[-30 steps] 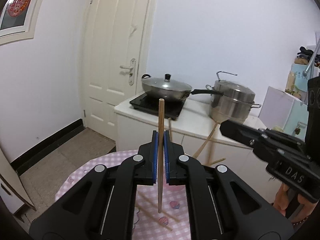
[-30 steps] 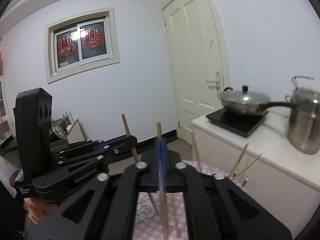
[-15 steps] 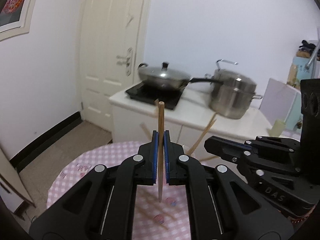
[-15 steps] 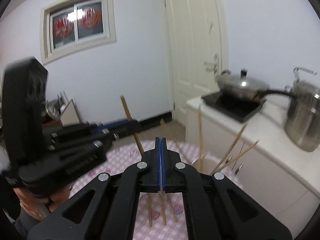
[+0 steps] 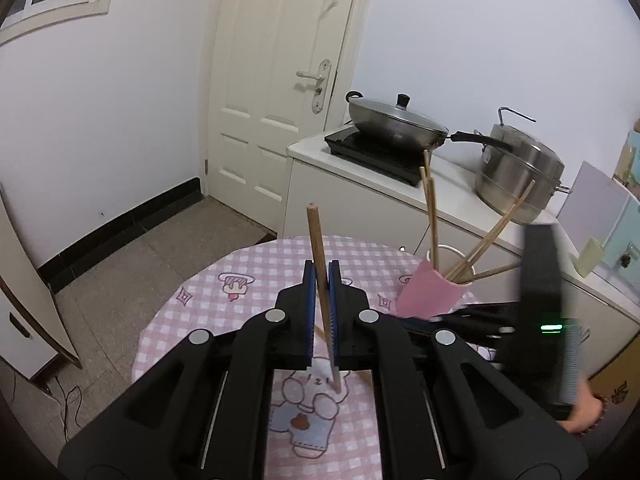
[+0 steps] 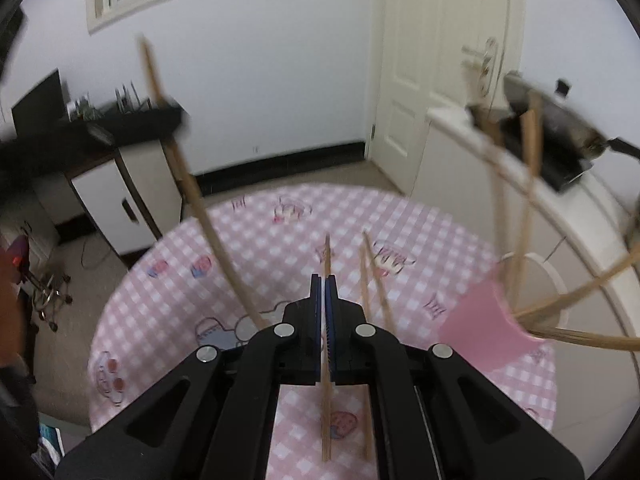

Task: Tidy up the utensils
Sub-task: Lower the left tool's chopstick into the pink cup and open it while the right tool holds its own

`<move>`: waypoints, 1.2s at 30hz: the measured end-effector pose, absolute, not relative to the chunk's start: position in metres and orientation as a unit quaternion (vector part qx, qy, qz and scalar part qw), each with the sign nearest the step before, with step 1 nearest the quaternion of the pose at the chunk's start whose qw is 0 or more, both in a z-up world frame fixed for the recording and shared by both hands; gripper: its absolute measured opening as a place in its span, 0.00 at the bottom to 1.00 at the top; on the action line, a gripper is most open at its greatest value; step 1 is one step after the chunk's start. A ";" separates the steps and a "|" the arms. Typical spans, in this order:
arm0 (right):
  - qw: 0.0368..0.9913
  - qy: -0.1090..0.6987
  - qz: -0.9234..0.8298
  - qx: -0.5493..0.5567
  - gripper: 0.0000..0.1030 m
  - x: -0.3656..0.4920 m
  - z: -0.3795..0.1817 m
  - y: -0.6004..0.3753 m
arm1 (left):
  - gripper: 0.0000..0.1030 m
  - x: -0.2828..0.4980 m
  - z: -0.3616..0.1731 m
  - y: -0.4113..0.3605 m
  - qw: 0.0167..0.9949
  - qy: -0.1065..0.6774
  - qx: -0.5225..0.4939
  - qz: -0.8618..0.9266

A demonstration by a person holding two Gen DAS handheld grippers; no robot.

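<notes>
Left wrist view: our left gripper (image 5: 322,280) clamps a chopstick (image 5: 320,264); the right gripper (image 6: 324,292) clamps another chopstick (image 6: 326,360). Pink holder (image 5: 430,294) stands far right; a hurried insertion could tip it.

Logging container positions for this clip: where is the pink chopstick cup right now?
The pink cup stands on the checked table at its right edge, nearest the white counter.
</notes>
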State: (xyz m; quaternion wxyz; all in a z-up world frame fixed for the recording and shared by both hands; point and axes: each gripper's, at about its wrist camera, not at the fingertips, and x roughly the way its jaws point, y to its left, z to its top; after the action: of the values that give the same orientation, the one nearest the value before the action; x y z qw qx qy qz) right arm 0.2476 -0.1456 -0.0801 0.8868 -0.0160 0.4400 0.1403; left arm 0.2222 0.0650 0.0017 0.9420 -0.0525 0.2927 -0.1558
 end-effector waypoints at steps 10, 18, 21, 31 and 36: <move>0.848 0.513 0.135 0.004 0.05 0.309 -0.147 -0.132 | 0.06 0.245 0.004 0.101 0.924 0.335 -0.077 -0.171; 0.840 0.527 0.128 0.014 0.12 0.334 -0.162 -0.131 | 0.08 0.272 -0.006 0.113 0.920 0.352 -0.083 -0.148; 0.838 0.532 0.121 0.009 0.12 0.338 -0.166 -0.131 | 0.08 0.281 -0.010 0.120 0.918 0.356 -0.095 -0.143; 0.862 0.491 0.125 -0.008 0.04 0.323 -0.141 -0.128 | 0.08 0.277 -0.007 0.121 0.919 0.349 -0.106 -0.151; 0.893 0.427 0.139 -0.003 0.04 0.287 -0.077 -0.139 | 0.07 0.260 0.008 0.104 0.925 0.328 -0.095 -0.169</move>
State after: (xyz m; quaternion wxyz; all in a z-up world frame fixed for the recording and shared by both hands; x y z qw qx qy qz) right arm 0.2868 -0.1392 -0.0768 0.8934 -0.0029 0.4271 0.1392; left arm 0.2598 0.1043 0.0079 0.9248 -0.0946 0.3276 -0.1688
